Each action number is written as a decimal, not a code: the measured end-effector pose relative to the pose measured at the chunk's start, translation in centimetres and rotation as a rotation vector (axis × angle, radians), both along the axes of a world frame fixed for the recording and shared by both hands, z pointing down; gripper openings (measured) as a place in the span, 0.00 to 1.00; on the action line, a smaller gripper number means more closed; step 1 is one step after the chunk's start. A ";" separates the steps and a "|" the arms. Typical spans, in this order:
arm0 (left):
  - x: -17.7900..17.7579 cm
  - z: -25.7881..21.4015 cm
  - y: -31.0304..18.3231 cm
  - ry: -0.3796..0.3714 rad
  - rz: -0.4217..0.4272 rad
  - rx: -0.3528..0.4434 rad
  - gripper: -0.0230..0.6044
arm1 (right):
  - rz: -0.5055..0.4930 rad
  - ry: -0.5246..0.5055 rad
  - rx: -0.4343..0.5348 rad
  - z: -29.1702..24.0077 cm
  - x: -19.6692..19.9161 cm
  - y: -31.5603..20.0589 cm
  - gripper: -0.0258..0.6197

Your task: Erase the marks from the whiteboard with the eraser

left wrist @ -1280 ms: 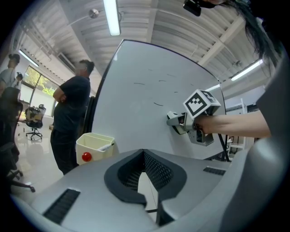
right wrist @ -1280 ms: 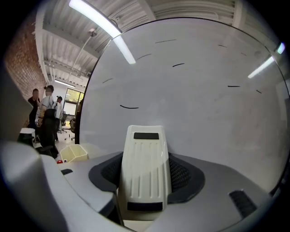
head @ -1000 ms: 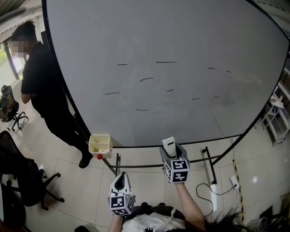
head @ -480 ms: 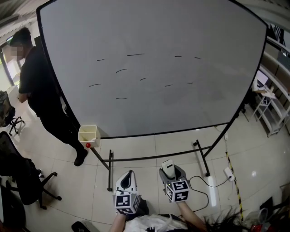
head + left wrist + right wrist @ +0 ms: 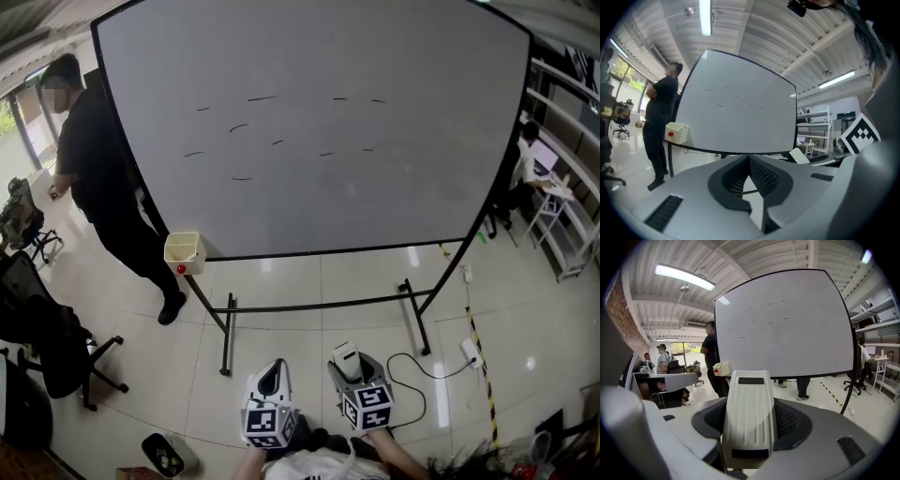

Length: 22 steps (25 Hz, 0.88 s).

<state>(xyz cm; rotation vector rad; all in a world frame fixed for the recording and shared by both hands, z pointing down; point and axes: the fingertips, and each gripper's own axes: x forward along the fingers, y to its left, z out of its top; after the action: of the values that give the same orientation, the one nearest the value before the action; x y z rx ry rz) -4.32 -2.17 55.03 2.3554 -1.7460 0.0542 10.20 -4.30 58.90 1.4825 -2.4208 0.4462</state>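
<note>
A large whiteboard (image 5: 375,169) on a black wheeled stand carries several short black marks (image 5: 246,125) in its upper left part; it also shows as the whiteboard (image 5: 740,117) in the left gripper view and the whiteboard (image 5: 787,329) in the right gripper view. My right gripper (image 5: 349,361) is shut on the white eraser (image 5: 749,416), which stands upright between its jaws, the eraser (image 5: 348,358) showing in the head view too. My left gripper (image 5: 271,375) is shut with nothing in it, its jaws meeting at a point (image 5: 748,158). Both are held low, well back from the board.
A person in black (image 5: 103,178) stands at the board's left edge, beside a cream box (image 5: 184,251) with a red knob. Office chairs (image 5: 42,347) stand at left. A cable and power strip (image 5: 466,351) lie on the tiled floor at right. Shelving and a seated person (image 5: 528,155) are at far right.
The view has drawn back from the whiteboard, which now looks smaller and farther. Both grippers sit lower in the head view. The eraser stays in the right gripper.
</note>
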 end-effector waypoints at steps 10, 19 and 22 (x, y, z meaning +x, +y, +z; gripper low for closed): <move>0.2 -0.4 0.9 -0.008 0.003 0.006 0.01 | -0.023 0.006 0.005 -0.8 -0.8 1.0 0.47; -1.4 -0.2 0.2 -0.019 -0.006 0.003 0.01 | -0.043 0.015 -0.003 0.2 -2.2 1.2 0.47; -1.3 -0.3 0.2 -0.017 -0.001 0.008 0.01 | -0.039 0.008 -0.005 -0.1 -2.3 1.1 0.47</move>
<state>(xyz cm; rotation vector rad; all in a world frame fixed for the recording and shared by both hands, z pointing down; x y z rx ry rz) -5.63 -2.00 54.75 2.3667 -1.7576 0.0674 7.86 -3.22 58.83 1.4292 -2.4358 0.4368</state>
